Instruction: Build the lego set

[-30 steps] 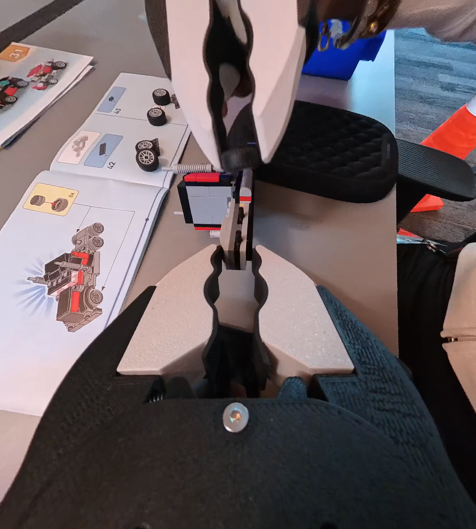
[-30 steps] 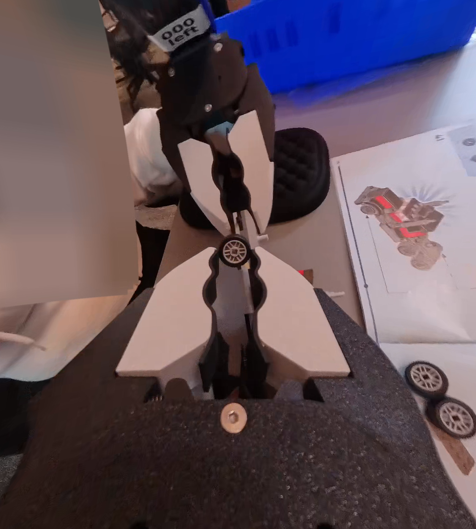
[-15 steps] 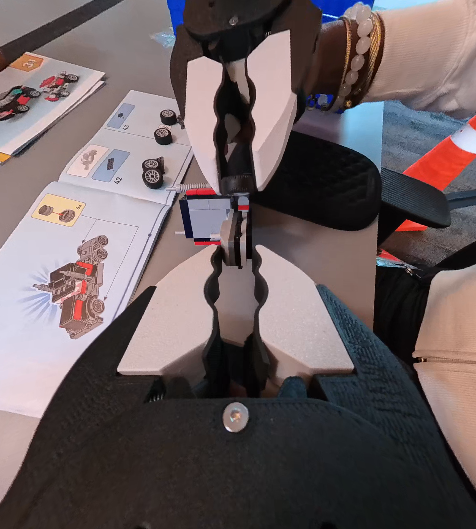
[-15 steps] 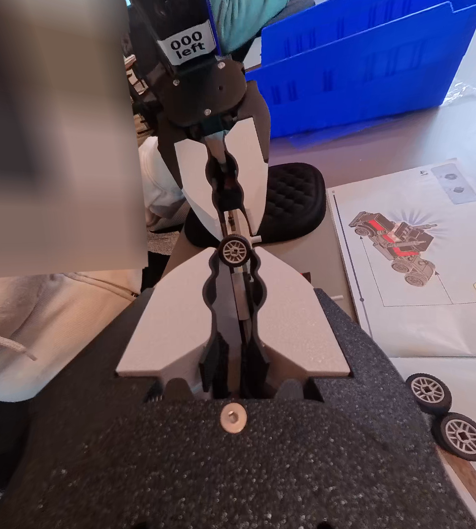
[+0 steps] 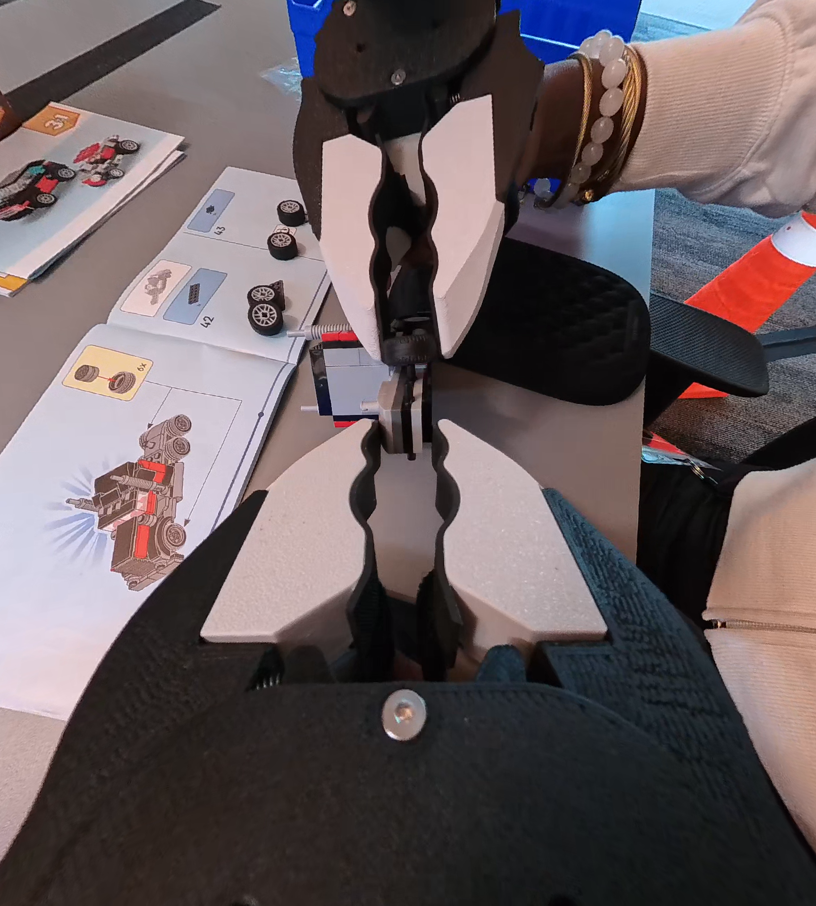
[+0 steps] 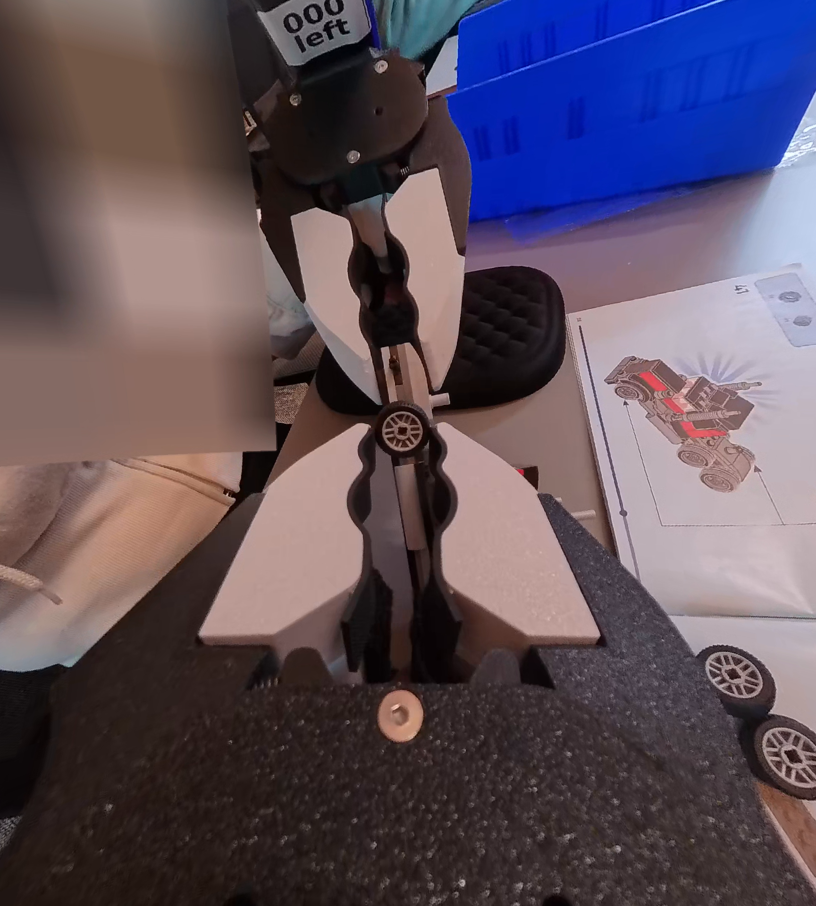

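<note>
My left gripper (image 5: 403, 434) is shut on the rear end of a small grey, black and red lego truck body (image 5: 347, 387) and holds it above the table edge. My right gripper (image 5: 408, 345) comes in from the far side, shut on a black tyre with a grey rim (image 5: 408, 349), which sits against the top side of the truck body. In the right wrist view my right gripper (image 6: 403, 434) grips the wheel (image 6: 403, 430). The left gripper (image 6: 403, 392) is just behind it. The truck body (image 6: 408, 510) shows edge-on between the fingers.
An open instruction booklet (image 5: 102, 441) lies at the left with several loose wheels (image 5: 264, 317) on it, two of them in the right wrist view (image 6: 739, 679). A second booklet (image 5: 53, 186), a blue bin (image 6: 641, 98), a black chair armrest (image 5: 543, 318) and an orange cone (image 5: 763, 279) surround the area. Only a small space, under 4 cm, lies between the two pairs of fingers.
The right gripper has drawn back and tilted, so more of its body and the hand show. The wheel stays against the truck body. Both grippers stay shut.
</note>
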### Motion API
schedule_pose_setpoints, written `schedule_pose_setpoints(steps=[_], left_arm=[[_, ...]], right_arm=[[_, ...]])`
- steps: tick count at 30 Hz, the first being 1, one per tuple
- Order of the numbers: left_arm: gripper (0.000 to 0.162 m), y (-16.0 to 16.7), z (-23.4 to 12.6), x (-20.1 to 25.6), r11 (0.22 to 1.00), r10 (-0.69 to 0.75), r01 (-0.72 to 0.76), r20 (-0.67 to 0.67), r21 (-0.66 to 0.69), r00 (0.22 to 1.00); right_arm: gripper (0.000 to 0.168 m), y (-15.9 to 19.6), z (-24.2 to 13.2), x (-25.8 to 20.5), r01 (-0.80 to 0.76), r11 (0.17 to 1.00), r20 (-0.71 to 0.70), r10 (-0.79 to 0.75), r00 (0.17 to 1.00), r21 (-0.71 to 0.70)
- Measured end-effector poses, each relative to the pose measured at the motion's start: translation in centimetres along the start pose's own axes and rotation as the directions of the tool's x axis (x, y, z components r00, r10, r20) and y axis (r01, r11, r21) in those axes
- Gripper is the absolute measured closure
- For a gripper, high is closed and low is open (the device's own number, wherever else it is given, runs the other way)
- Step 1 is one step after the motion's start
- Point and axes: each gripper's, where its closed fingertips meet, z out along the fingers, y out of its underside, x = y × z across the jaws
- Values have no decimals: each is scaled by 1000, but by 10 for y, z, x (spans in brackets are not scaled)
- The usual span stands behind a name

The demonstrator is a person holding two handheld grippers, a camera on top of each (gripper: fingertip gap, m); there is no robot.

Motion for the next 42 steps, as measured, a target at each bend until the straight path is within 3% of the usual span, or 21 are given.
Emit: schedule_pose_setpoints(steps=[8,13,17,20,24,32,42], left_arm=[[142,-2,1,0,1000,13,-13,8,-3,1000],[142,4,2,0,1000,29,-29,21,-1,999],[142,13,2,-1,999,49,-49,35,6,998],[142,22,4,-2,999,47,-48,44,8,998],[142,31,7,-4,998,58,-57,62,-12,996],[142,37,11,-5,998,48,-46,60,-33,997],[142,41,15,-5,996,68,-64,69,-57,995]], right_arm=[[148,-1,-1,0,42,998,-19,-43,999,-40],[147,3,3,1,162,955,-93,-190,977,-247],[147,9,9,2,225,849,-86,-300,950,-478],[147,15,14,5,253,723,-44,-365,930,-643],[148,21,16,9,264,574,8,-409,913,-775],[148,25,18,12,265,443,45,-448,893,-856],[148,29,22,12,242,458,35,-416,909,-855]])
